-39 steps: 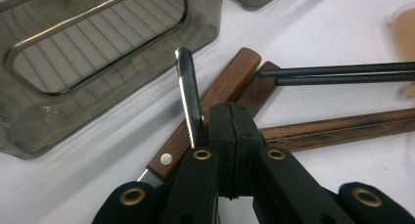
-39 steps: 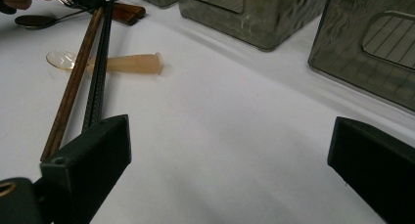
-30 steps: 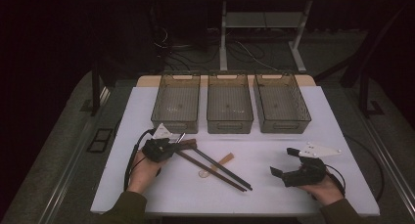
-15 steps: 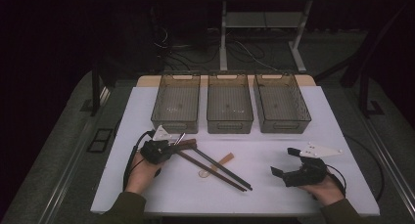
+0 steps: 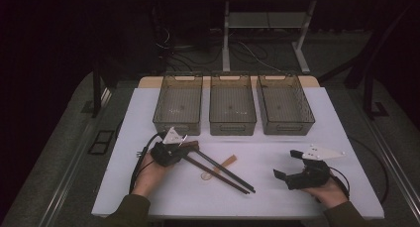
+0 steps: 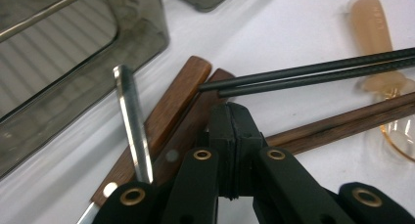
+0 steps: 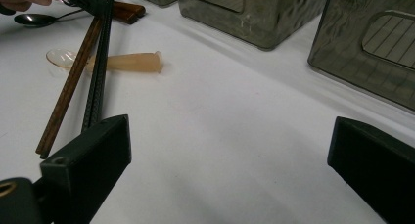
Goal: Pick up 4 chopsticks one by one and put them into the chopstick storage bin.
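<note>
Lettering on amber spoon [image 6: 377,33] unreadable; L gripper [image 6: 230,121] jaws pressed together, R gripper [image 7: 230,150] spread.

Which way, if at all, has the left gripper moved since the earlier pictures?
Yes: the left gripper has edged up the picture, toward the left bin.

The white counter [image 5: 341,133] stands in a dim room on a grey carpeted floor [image 5: 64,138]. Behind it, a light metal table frame [image 5: 267,24] rises out of the darkness, with black cables [image 5: 173,43] lying tangled on the floor nearby.
</note>
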Available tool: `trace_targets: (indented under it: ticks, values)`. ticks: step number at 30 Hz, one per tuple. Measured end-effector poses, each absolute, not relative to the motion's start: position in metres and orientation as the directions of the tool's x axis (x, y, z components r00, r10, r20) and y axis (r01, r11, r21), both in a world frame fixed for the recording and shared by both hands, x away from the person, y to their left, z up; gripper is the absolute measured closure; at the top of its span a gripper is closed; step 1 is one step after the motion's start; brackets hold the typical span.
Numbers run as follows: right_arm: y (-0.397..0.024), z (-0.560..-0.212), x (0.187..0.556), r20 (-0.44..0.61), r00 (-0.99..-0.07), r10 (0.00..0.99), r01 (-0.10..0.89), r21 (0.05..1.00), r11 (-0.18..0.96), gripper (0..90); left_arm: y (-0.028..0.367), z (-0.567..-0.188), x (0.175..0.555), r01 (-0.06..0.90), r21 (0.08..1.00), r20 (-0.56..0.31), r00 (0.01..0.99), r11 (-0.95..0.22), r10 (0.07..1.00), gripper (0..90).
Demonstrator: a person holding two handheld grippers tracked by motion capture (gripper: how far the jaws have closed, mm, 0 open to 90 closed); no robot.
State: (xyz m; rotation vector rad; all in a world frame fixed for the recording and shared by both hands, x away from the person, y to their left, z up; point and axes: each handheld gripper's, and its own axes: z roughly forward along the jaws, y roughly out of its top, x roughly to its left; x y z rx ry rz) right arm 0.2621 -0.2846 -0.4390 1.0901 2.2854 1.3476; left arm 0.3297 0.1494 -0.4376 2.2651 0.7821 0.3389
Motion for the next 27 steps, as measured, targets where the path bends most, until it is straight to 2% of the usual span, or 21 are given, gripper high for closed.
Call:
trace_targets:
  ticks: [7,27]
  values:
    - [-0.2849,-0.4389,0.2617,0.136,-0.679,0.721,0.467,0.838,0.282,2.2,0.1421,-0.4409,0.3322,0.426,0.672,0.025,0.805,-0.606,0.593,89.9]
    - [-0.2861,-0.439,0.2619,0.137,-0.677,0.723,0.468,0.838,0.279,2.2,0.1478,-0.4406,0.3279,0.455,0.635,-0.02,0.817,-0.624,0.576,89.9]
